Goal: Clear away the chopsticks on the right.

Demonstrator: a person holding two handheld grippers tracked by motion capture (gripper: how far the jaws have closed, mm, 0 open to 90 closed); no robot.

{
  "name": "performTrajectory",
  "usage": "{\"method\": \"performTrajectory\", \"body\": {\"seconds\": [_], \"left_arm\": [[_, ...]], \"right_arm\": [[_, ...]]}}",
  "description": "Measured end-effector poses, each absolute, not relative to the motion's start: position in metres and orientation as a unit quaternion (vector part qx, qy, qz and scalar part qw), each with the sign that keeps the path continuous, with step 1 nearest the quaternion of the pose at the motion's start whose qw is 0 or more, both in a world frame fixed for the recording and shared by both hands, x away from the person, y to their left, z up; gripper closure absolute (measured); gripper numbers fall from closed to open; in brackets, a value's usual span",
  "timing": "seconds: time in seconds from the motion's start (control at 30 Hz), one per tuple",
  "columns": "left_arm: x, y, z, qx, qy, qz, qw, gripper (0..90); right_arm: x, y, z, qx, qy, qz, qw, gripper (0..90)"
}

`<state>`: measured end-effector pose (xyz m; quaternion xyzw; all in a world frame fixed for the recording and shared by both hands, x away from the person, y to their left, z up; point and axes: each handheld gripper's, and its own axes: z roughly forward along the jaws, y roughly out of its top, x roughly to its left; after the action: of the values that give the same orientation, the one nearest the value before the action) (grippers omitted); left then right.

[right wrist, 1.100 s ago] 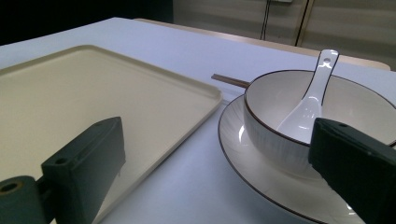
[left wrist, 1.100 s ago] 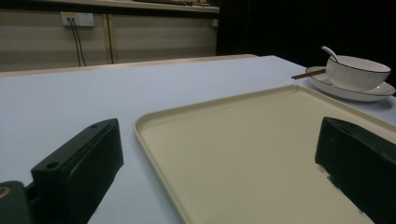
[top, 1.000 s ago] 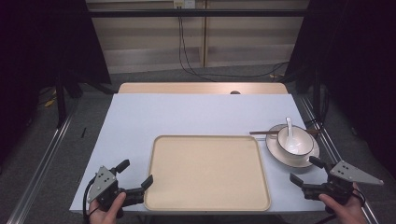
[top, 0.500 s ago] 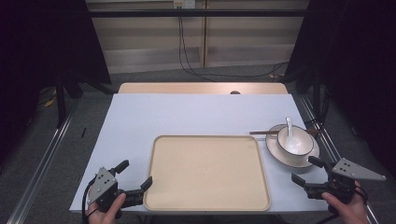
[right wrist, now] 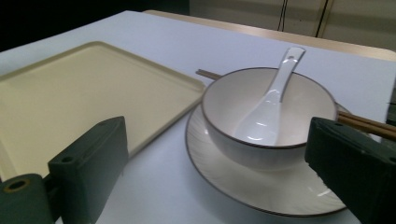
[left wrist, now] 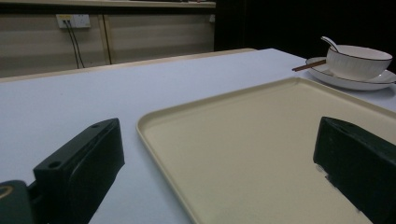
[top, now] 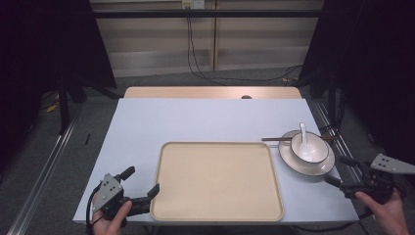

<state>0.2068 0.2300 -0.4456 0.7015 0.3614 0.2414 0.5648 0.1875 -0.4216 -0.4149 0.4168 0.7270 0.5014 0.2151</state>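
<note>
A beige tray [top: 218,181] lies at the front middle of the table. To its right a white bowl [top: 309,147] with a white spoon [top: 303,133] in it stands on a white plate [top: 298,166]. Brown chopsticks [top: 276,139] rest across the plate's far rim. My left gripper [top: 143,179] is open at the tray's front left corner, one jaw over the tray [left wrist: 261,140], the other over the table. My right gripper [top: 335,170] is open just in front of the plate, facing the bowl [right wrist: 224,107], the spoon [right wrist: 271,102] and the chopsticks [right wrist: 369,123]. Neither holds anything.
The pale table top [top: 195,117] stretches bare behind the tray to a wooden strip [top: 210,92] at the far edge. The plate sits near the table's right edge. Cables [top: 195,54] hang down the wall beyond.
My right gripper has drifted slightly to the right near the plate. The left gripper, tray and dishes have stayed put.
</note>
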Motion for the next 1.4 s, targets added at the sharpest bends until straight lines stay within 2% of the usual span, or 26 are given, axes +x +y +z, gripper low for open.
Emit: {"method": "performTrajectory", "body": {"seconds": [0.13, 0.17, 0.33, 0.57, 0.67, 0.7, 0.8, 0.83, 0.93, 1.03, 1.07, 1.1, 1.17, 1.27, 1.3, 1.4], "left_arm": [[0.207, 0.231, -0.446, 0.703, 0.362, 0.243, 0.562, 1.7], [0.207, 0.230, -0.446, 0.703, 0.362, 0.243, 0.562, 1.7], [0.207, 0.229, -0.446, 0.706, 0.358, 0.242, 0.561, 1.7], [0.207, 0.229, -0.446, 0.707, 0.356, 0.246, 0.559, 1.7], [0.208, 0.228, -0.447, 0.711, 0.354, 0.242, 0.557, 1.7], [0.208, 0.228, -0.447, 0.711, 0.352, 0.241, 0.558, 1.7], [0.207, 0.228, -0.447, 0.712, 0.351, 0.242, 0.558, 1.8], [0.208, 0.228, -0.447, 0.712, 0.352, 0.241, 0.558, 1.8], [0.208, 0.228, -0.447, 0.712, 0.351, 0.240, 0.558, 1.9], [0.207, 0.228, -0.448, 0.715, 0.349, 0.239, 0.556, 1.9], [0.207, 0.228, -0.448, 0.715, 0.349, 0.239, 0.556, 1.9], [0.207, 0.228, -0.448, 0.716, 0.349, 0.241, 0.554, 1.9], [0.207, 0.228, -0.448, 0.715, 0.348, 0.239, 0.558, 1.9], [0.207, 0.228, -0.447, 0.714, 0.349, 0.242, 0.557, 1.9], [0.207, 0.227, -0.447, 0.715, 0.346, 0.244, 0.556, 1.9], [0.207, 0.227, -0.447, 0.716, 0.346, 0.242, 0.556, 1.9]], "right_arm": [[0.201, -0.441, -0.411, 0.416, 0.735, 0.490, 0.215, 4.5], [0.210, -0.450, -0.408, 0.424, 0.732, 0.489, 0.211, 1.8], [0.224, -0.464, -0.405, 0.425, 0.735, 0.482, 0.216, 5.4], [0.266, -0.474, -0.390, 0.375, 0.793, 0.426, 0.223, 19.9], [0.278, -0.476, -0.386, 0.367, 0.807, 0.403, 0.227, 21.5], [0.291, -0.478, -0.385, 0.358, 0.823, 0.385, 0.215, 25.3], [0.304, -0.479, -0.387, 0.357, 0.835, 0.363, 0.210, 26.4], [0.317, -0.478, -0.390, 0.353, 0.850, 0.335, 0.203, 30.8], [0.329, -0.476, -0.393, 0.350, 0.861, 0.316, 0.189, 30.6], [0.346, -0.476, -0.396, 0.337, 0.873, 0.308, 0.172, 38.3], [0.346, -0.476, -0.396, 0.337, 0.873, 0.308, 0.172, 38.3], [0.353, -0.477, -0.397, 0.329, 0.878, 0.305, 0.169, 44.5], [0.361, -0.478, -0.399, 0.328, 0.883, 0.295, 0.161, 50.9], [0.367, -0.477, -0.404, 0.327, 0.891, 0.277, 0.151, 53.2], [0.373, -0.475, -0.408, 0.321, 0.895, 0.274, 0.142, 59.1], [0.379, -0.473, -0.412, 0.317, 0.897, 0.271, 0.144, 60.5]]}}
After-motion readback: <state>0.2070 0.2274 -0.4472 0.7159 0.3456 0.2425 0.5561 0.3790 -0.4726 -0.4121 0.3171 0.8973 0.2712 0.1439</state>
